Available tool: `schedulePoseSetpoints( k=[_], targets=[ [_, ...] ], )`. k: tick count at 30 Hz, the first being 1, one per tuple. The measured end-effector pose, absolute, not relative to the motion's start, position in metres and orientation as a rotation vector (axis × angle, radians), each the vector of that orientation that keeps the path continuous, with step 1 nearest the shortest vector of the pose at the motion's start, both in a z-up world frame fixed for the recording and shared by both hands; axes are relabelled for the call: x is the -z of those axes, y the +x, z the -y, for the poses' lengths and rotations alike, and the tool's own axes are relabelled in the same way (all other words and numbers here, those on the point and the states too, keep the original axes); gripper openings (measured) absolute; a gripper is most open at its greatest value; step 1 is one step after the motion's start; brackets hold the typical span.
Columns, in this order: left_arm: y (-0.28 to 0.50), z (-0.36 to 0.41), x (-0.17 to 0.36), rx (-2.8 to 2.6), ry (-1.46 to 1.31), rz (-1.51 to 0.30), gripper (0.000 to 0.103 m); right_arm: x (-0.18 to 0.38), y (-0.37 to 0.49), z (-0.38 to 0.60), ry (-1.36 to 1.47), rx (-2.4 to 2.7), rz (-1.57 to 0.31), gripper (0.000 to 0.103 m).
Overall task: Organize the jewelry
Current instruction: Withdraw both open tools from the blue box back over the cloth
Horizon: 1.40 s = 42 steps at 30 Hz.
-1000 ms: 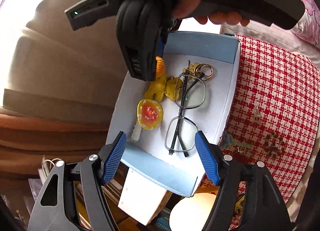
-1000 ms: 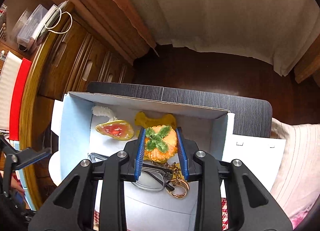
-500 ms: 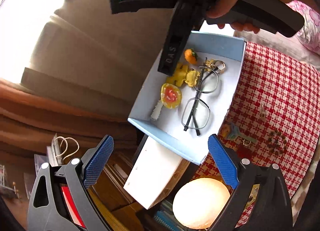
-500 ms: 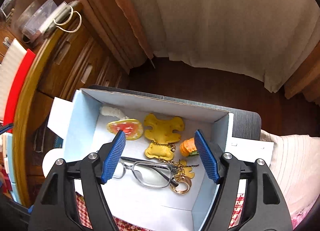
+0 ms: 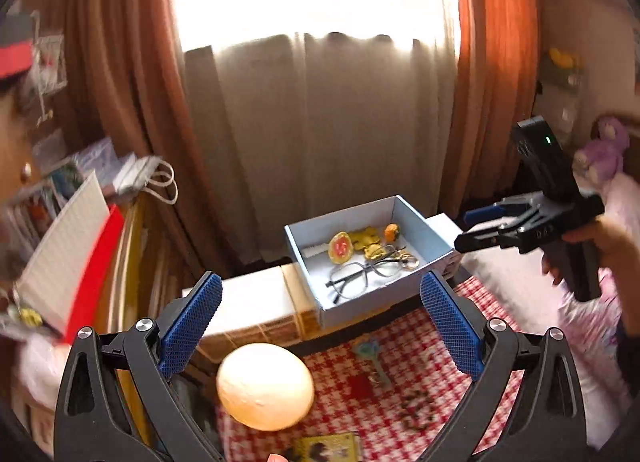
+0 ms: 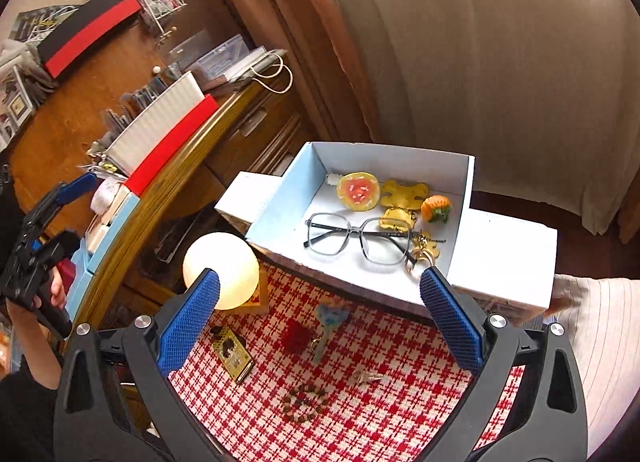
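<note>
Cardboard tray: pale blue open box already held grey-framed glasses, yellow charms and a small orange fruit charm, so sorting looked partly done.
Left tongs: pads were spreading, nothing between them.
Right tongs: spreading too, empty.
Leftovers: brown bead bracelet and small metal key lay on the red-checked cloth, probably next up.

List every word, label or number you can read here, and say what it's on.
"DAS": faint, on the body of the right gripper, whose jaws are opening with nothing between them.
Yellow card on the checked cloth: there is print, but it is too small to read.
Nothing else is legible.
</note>
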<state>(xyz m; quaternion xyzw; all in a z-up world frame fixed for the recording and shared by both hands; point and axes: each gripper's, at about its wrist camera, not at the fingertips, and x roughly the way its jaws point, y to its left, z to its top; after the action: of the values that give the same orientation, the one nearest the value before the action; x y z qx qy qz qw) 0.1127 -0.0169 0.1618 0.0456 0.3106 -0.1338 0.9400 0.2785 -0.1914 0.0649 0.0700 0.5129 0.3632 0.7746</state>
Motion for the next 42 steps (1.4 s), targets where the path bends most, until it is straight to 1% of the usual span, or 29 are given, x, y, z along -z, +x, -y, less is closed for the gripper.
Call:
schedulePoseSetpoints(
  k=[4, 7, 11, 14, 19, 22, 29, 33, 39, 42],
  targets=[
    [0.082, -0.002, -0.15, 0.278, -0.028, -0.618, 0.099, -0.07, 0.238, 0.207, 0.173, -0.824, -1.069, 0.096],
    [0.058, -0.014, -0.14, 0.205, -0.049, -0.593, 0.099, -0.063, 0.21, 0.21, 0.161, -0.843, -1.066, 0.096],
    [0.036, -0.038, -0.128, 0.117, -0.167, -0.572, 0.099, -0.054, 0.176, 0.213, 0.11, -0.839, -1.028, 0.096],
    [0.024, -0.047, -0.115, 0.062, -0.16, -0.584, 0.099, -0.045, 0.154, 0.216, 0.089, -0.838, -1.005, 0.096],
    [0.003, -0.045, -0.082, 0.038, -0.114, -0.652, 0.099, -0.032, 0.119, 0.214, 0.055, -0.851, -0.973, 0.096],
    [-0.007, -0.041, -0.065, 0.044, -0.087, -0.678, 0.099, -0.02, 0.104, 0.209, 0.004, -0.81, -1.027, 0.096],
    [-0.023, -0.023, -0.032, 0.096, -0.014, -0.732, 0.099, 0.005, 0.077, 0.206, 0.014, -0.813, -1.042, 0.096],
    [-0.022, -0.02, -0.011, 0.105, -0.033, -0.792, 0.099, 0.013, 0.068, 0.203, 0.008, -0.806, -1.043, 0.096],
    [-0.017, -0.021, 0.025, 0.091, -0.074, -0.895, 0.099, 0.026, 0.057, 0.192, -0.124, -0.794, -1.077, 0.096],
    [-0.014, -0.02, 0.039, 0.1, -0.079, -0.932, 0.099, 0.034, 0.054, 0.191, -0.122, -0.793, -1.086, 0.096]
  ],
)
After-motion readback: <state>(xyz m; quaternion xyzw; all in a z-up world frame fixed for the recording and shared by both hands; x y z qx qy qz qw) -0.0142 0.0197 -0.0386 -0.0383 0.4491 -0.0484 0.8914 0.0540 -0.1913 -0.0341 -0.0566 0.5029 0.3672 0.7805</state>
